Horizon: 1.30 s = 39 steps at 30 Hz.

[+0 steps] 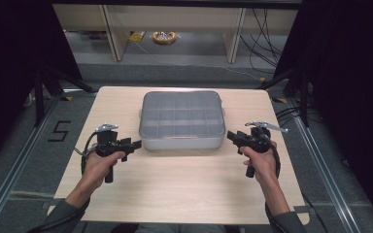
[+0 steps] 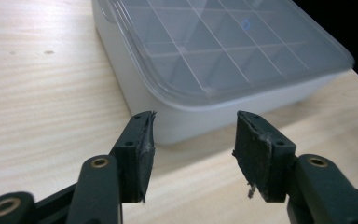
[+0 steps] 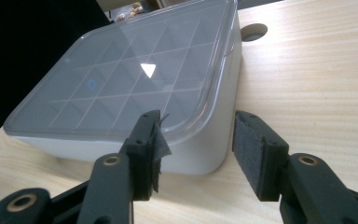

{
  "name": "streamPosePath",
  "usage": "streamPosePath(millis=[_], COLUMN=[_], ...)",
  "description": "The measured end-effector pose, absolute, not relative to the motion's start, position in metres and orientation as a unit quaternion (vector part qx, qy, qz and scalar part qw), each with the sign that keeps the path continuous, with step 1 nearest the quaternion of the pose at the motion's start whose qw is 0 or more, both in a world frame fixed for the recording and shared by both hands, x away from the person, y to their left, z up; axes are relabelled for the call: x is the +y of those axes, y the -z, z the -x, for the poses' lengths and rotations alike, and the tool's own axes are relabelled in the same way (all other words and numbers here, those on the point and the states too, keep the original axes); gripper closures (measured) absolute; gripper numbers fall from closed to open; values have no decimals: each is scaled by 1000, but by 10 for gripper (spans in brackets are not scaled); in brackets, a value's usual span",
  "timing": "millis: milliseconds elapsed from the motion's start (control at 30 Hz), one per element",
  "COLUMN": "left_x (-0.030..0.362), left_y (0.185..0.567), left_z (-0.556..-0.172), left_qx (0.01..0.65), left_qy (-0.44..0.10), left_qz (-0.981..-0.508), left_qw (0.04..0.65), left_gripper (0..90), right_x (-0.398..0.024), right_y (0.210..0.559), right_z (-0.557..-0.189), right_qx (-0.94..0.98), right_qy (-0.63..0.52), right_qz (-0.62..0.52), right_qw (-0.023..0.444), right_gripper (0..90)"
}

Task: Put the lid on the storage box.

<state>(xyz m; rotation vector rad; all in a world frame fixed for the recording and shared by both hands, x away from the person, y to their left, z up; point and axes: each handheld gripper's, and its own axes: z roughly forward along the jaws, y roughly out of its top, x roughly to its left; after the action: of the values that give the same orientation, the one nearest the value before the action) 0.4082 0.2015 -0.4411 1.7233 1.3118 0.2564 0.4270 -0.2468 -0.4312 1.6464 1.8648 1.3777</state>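
A shallow white box with a clear lid (image 1: 182, 120) lies in the middle of the wooden table; a grid of dividers shows through the lid. My left gripper (image 1: 137, 144) hovers just off the box's near left corner, open and holding nothing. In the left gripper view the box (image 2: 223, 60) lies just beyond the parted fingertips (image 2: 142, 140). My right gripper (image 1: 230, 135) sits beside the near right corner, also open. In the right gripper view the box corner (image 3: 205, 140) lies between and a little beyond its empty jaws.
The light wood table (image 1: 179, 189) has broad bare space in front of the box. A round cable hole (image 3: 254, 31) sits in the tabletop past the box. Beyond the table are shelf legs, cables and a yellow object on the floor (image 1: 164, 37).
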Motion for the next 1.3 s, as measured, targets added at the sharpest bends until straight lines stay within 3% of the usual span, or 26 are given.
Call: streamPosePath(millis=[133, 467, 567, 867, 1067, 1300], left_x=[199, 195, 193, 192, 193, 193], left_y=[446, 456, 459, 463, 467, 473], left_z=[-399, -382, -379, -367, -361, -353], left_qx=[527, 515, 512, 501, 499, 495], left_qy=[-99, -88, -80, -72, -68, -63], left_qz=[-705, -716, -720, -729, -730, -735], left_qw=[464, 463, 462, 460, 462, 460], left_gripper=[460, 430, 401, 331, 315, 306], right_x=[-245, -246, -242, -246, -244, -244], right_y=[431, 441, 441, 454, 454, 458], right_z=[-417, -402, -395, -389, -380, -372], right_qx=[641, 653, 639, 661, 656, 671], right_qy=[-485, -485, -484, -479, -477, -476], right_qz=[-581, -566, -588, -563, -574, -554], right_qw=[129, 136, 111, 129, 110, 125], right_gripper=[505, 399, 370, 333, 327, 315])
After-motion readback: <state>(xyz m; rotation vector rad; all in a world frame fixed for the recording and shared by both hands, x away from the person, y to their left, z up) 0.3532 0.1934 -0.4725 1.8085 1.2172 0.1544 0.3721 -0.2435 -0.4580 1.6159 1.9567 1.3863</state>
